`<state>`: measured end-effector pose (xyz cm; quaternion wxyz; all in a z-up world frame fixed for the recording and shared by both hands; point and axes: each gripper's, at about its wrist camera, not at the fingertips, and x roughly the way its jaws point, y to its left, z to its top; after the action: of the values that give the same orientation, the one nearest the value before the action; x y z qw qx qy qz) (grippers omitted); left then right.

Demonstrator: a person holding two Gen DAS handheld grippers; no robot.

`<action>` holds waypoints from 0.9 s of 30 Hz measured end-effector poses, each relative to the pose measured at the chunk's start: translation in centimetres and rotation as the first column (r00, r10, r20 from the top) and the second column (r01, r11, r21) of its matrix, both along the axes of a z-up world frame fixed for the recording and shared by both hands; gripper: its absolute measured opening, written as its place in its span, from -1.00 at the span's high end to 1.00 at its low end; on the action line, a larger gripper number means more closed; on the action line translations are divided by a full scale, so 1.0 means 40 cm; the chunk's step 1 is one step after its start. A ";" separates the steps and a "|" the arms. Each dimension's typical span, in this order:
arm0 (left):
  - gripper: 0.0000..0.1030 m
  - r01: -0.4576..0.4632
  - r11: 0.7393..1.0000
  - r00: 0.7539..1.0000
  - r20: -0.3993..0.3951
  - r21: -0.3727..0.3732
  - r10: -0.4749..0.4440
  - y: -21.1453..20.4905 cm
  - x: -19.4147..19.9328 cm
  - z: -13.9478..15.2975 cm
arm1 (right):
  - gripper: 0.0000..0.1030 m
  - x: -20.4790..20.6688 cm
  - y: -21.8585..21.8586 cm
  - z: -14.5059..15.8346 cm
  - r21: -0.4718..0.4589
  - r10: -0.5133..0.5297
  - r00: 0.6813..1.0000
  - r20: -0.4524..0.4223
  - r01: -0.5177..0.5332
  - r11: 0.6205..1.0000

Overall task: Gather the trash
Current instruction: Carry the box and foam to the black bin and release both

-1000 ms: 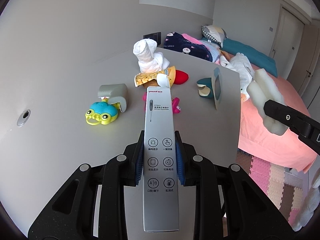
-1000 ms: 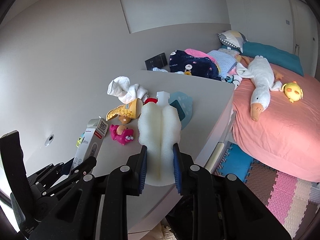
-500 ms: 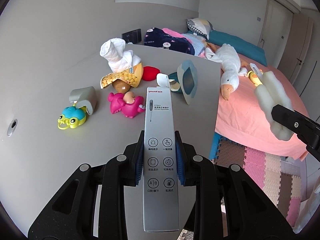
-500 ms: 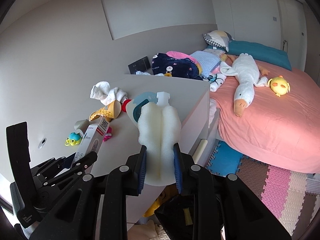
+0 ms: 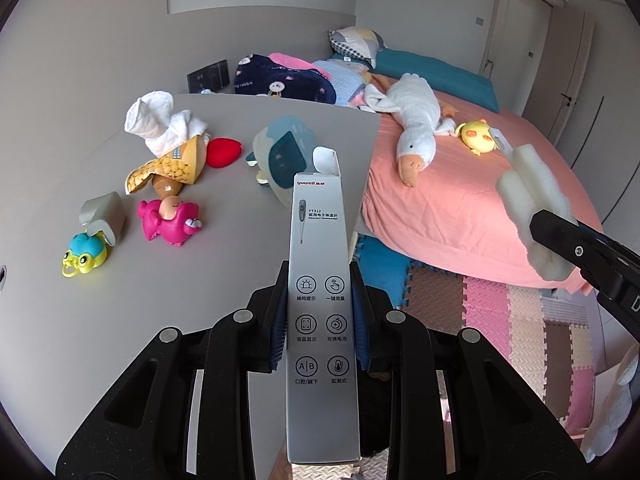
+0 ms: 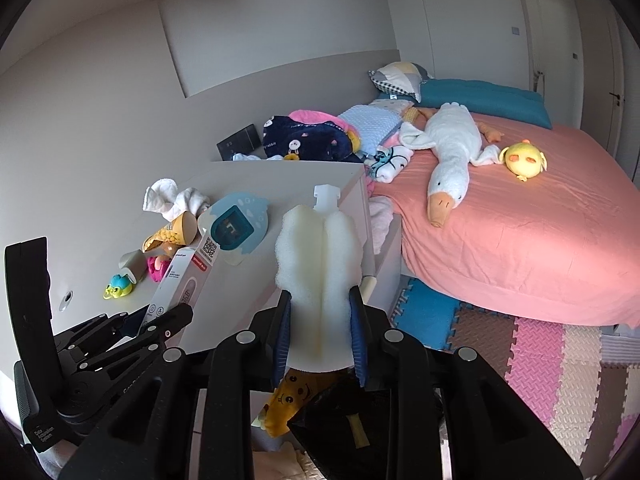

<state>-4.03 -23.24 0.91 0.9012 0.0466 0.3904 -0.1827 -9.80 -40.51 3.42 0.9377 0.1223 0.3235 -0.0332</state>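
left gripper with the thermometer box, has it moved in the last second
Yes. The left gripper, shut on the thermometer box, has swung right: the table edge and the bed now fill more of its view.

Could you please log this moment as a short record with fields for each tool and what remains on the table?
left tool: shut on thermometer box
right tool: shut on white foam piece
table: pink toy, frog toy, snack bag, white cloth
bed: goose plush
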 end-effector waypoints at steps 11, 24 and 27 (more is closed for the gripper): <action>0.48 0.134 0.991 0.991 -0.025 0.021 -0.134 -0.135 -0.040 -0.026 | 0.45 -0.051 -0.094 -0.021 0.001 -0.099 0.995 -0.026 0.099 0.995; 0.34 0.240 0.969 0.965 -0.119 0.056 -0.233 -0.213 -0.042 -0.096 | 0.09 -0.067 -0.179 -0.078 0.060 -0.174 0.980 -0.093 0.180 0.982; -0.85 0.181 0.980 0.983 -0.040 0.087 -0.178 -0.196 -0.054 -0.083 | -0.30 -0.084 -0.199 -0.067 0.084 -0.226 0.972 -0.058 0.230 0.970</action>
<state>-6.21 -31.09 -2.40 0.8717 0.1196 0.4066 -0.2462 -13.17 -48.46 0.75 0.9132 0.1999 0.3308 -0.1290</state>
